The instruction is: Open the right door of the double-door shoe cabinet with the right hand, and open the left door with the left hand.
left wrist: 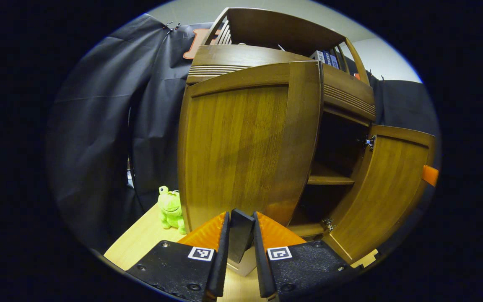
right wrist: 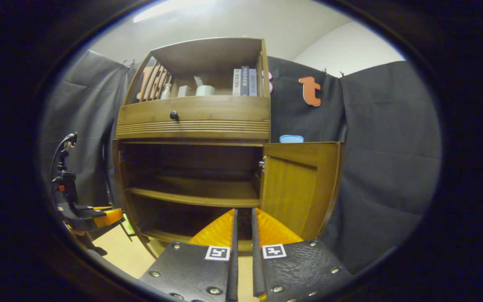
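Observation:
The wooden shoe cabinet point(left wrist: 275, 54) stands close ahead in the left gripper view. Its left door point(left wrist: 241, 147) is swung out toward me. My left gripper point(left wrist: 241, 216) is shut on a dark handle piece point(left wrist: 240, 237) at that door's lower edge. The right door point(left wrist: 386, 193) stands wide open, showing a dark inside with a shelf point(left wrist: 329, 179). In the right gripper view the cabinet point(right wrist: 191, 121) is farther off, its inside open and its right door point(right wrist: 298, 186) swung out. My right gripper point(right wrist: 243, 212) is shut with nothing between its fingers, well back from that door. The left gripper point(right wrist: 88, 216) appears low at the left.
A green plush frog point(left wrist: 170, 207) sits on the light wooden floor point(left wrist: 141, 243) left of the cabinet. The upper shelf holds books point(right wrist: 245, 82) and small jars point(right wrist: 204, 89). A drawer with a dark knob point(right wrist: 174, 114) runs above the doors. Black cloth hangs on both sides.

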A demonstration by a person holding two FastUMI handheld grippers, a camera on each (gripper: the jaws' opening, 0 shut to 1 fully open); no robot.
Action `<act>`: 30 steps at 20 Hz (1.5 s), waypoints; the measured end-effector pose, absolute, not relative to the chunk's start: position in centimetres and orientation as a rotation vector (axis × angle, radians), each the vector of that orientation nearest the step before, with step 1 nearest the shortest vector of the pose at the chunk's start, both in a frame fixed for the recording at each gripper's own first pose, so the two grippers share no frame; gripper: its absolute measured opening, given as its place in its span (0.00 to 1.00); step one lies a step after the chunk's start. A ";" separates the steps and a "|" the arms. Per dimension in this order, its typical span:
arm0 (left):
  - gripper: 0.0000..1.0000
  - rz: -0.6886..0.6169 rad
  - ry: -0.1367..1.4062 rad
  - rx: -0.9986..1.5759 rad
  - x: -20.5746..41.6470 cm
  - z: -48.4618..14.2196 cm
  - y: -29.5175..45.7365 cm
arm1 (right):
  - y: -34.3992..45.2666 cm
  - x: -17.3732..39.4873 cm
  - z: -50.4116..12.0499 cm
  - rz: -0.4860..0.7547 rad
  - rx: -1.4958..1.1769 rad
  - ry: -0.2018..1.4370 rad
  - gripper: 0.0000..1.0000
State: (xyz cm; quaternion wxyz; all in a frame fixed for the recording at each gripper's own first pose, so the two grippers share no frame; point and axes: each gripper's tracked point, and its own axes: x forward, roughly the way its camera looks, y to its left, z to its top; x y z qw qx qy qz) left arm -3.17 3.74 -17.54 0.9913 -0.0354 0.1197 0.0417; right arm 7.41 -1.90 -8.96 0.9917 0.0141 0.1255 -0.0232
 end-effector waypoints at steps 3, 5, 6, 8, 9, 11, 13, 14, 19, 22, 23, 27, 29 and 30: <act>0.31 0.109 0.241 -0.070 -4.2 -17.5 4.6 | -0.6 8.0 -9.5 -0.005 0.043 0.262 0.14; 0.31 0.128 0.241 -0.075 -4.8 -17.4 5.3 | 0.3 8.4 -9.7 0.021 0.054 0.265 0.14; 0.31 0.139 0.241 -0.078 -5.2 -17.3 5.7 | 0.7 8.6 -9.8 0.034 0.058 0.266 0.14; 0.30 0.156 0.241 -0.076 -5.8 -17.1 6.4 | 1.6 9.1 -10.0 0.061 0.065 0.270 0.14; 0.30 0.167 0.241 -0.072 -6.1 -17.2 6.7 | 2.1 9.1 -10.1 0.074 0.067 0.272 0.14; 0.31 0.195 0.242 -0.062 -6.7 -17.0 7.5 | 2.9 9.3 -10.3 0.097 0.069 0.276 0.14; 0.31 0.228 0.239 -0.056 -7.4 -16.9 8.4 | 3.6 9.4 -10.4 0.117 0.071 0.281 0.14; 0.30 0.241 0.239 -0.055 -7.7 -16.8 8.8 | 4.0 9.4 -10.5 0.125 0.070 0.282 0.14; 0.31 0.312 0.245 -0.044 -9.1 -16.4 11.2 | 4.6 9.4 -10.8 0.156 0.084 0.290 0.14; 0.29 0.340 0.247 -0.036 -10.1 -16.1 12.4 | 5.8 9.5 -11.0 0.176 0.089 0.295 0.14; 0.25 0.349 0.249 -0.034 -10.0 -16.3 12.9 | 6.1 9.6 -11.1 0.184 0.090 0.296 0.14; 0.25 0.391 0.260 -0.029 -10.8 -16.3 14.8 | 7.0 9.8 -11.5 0.207 0.094 0.301 0.14; 0.21 0.415 0.266 -0.024 -11.1 -16.4 16.0 | 7.4 10.0 -11.6 0.213 0.094 0.303 0.14; 0.25 0.415 0.264 -0.031 -11.2 -16.4 16.4 | 7.5 10.1 -11.6 0.214 0.093 0.304 0.14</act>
